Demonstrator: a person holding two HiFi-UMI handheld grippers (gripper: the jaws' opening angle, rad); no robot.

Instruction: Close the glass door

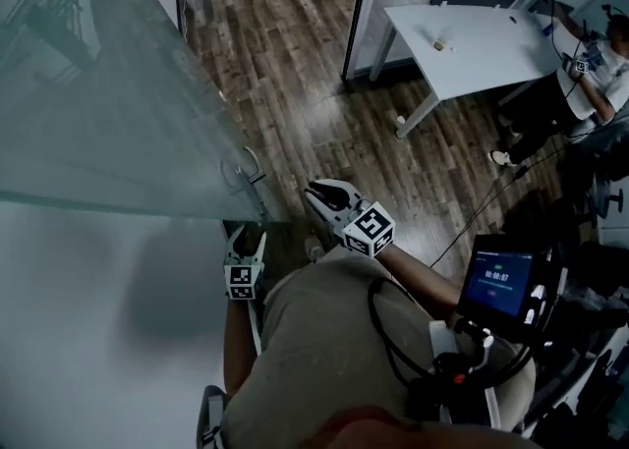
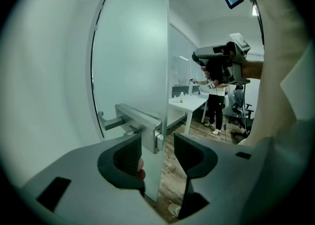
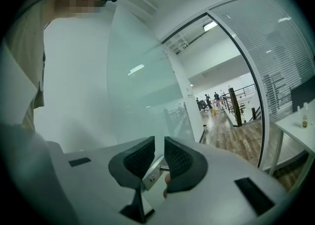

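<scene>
Left hand-held gripper [image 2: 157, 143] astride glass door [image 2: 133, 47]

Pale-green glass door [image 1: 98, 93], brown plank floor [image 1: 295, 74]

White desk [image 1: 491, 54] on wood floor [image 1: 295, 74], small bottle [image 1: 439, 42] on top. Person [image 1: 590, 74] stands at its right end. Lit blue screen [image 1: 499, 280] lower right; thin black cable [image 1: 482, 209] crosses the floor.

Person wears a tan shirt [image 1: 324, 339] crossed by looped black cables [image 1: 385, 334]. Left claw [image 1: 244, 233] and right claw [image 1: 320, 188]: grey shells, black ribbed pads [image 2: 129, 154], each bearing a black-and-white marker cube [image 1: 370, 228].
</scene>
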